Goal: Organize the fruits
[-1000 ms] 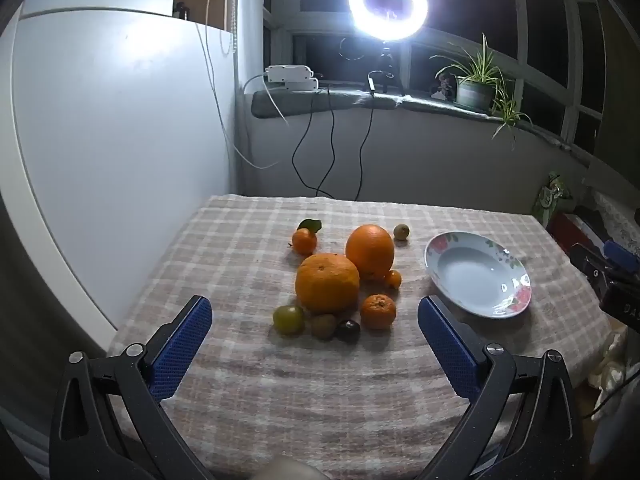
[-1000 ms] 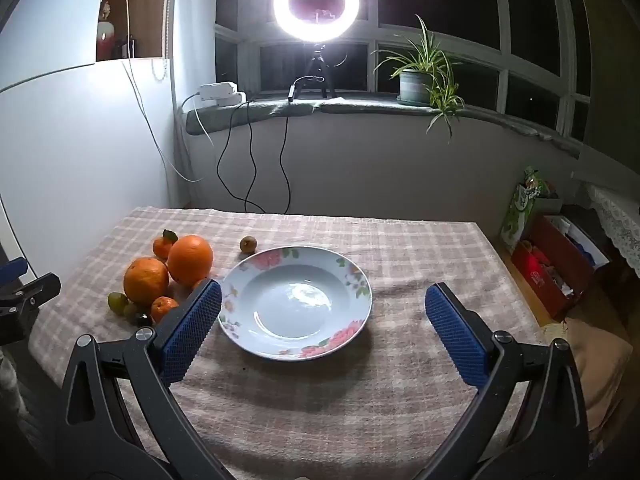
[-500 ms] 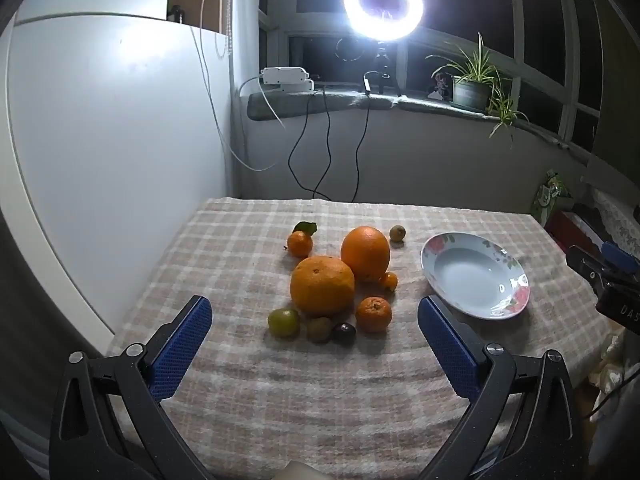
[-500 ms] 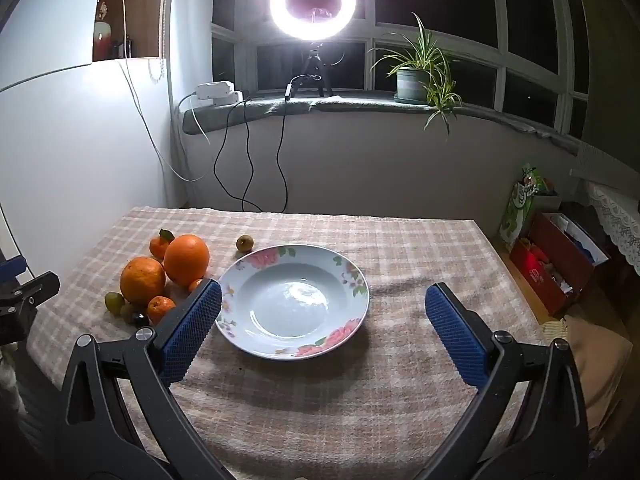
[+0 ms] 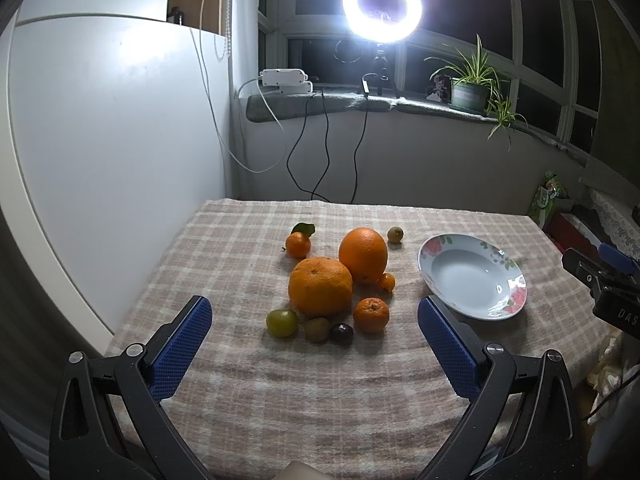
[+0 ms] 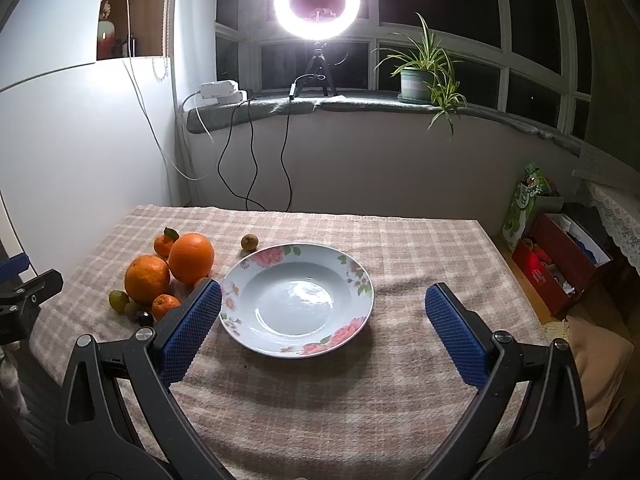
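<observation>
**Fruit cluster untouched; plate empty; both claws spread**

The left gripper (image 5: 314,340) stands wide apart and holds nothing, poised short of the fruit group on the pink-and-cream checked tablecloth (image 5: 320,400). The right gripper (image 6: 322,328) is likewise spread wide and empty, framing the white floral-rimmed ceramic plate (image 6: 362,276), which holds no fruit.

The fruit lies left of the plate: a large rough-skinned orange (image 5: 320,286) touching a smooth oval orange (image 5: 363,255), a small mandarin (image 5: 371,315) nearest the plate, a leafed mandarin (image 5: 298,244) behind, a green round fruit (image 5: 281,322) and a dark plum-like fruit (image 5: 341,333) in front.

Judgement: loading has not begun. The small mandarin is the sensible first pick (free on its near and plate sides). Descend with the pads straddling its widest part, clear of the tiny orange fruit (image 5: 386,281), and close gently; round fruit rolls if nudged off-centre.
</observation>
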{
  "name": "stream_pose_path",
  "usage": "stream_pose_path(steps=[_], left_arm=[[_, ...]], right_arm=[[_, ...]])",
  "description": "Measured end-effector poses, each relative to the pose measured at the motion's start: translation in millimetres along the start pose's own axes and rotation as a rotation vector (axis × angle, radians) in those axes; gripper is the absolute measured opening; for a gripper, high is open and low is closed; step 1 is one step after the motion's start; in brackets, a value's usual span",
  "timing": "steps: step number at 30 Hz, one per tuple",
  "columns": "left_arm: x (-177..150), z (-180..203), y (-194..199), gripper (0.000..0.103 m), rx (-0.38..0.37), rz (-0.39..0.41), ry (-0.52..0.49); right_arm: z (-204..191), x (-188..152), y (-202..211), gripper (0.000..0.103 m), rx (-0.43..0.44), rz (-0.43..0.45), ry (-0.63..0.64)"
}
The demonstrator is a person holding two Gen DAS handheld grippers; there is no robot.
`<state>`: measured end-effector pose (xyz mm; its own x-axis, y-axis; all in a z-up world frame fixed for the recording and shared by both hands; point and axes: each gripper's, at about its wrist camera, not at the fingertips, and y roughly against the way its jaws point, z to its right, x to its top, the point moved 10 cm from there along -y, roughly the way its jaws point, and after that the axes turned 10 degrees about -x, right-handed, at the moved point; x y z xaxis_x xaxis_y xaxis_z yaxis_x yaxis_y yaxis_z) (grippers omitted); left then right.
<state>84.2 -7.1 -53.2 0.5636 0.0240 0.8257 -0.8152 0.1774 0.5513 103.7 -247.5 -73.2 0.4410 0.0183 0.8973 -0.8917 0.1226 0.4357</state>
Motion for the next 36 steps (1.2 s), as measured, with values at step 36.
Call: stream_pose_path(steps=[36], left_arm=[[-3.0,4.0,-1.4,0.102,-0.007,0.000,0.002]], right_arm=[[-8.3,-1.5,1.7,0.103,0.002,-0.004,0.011]])
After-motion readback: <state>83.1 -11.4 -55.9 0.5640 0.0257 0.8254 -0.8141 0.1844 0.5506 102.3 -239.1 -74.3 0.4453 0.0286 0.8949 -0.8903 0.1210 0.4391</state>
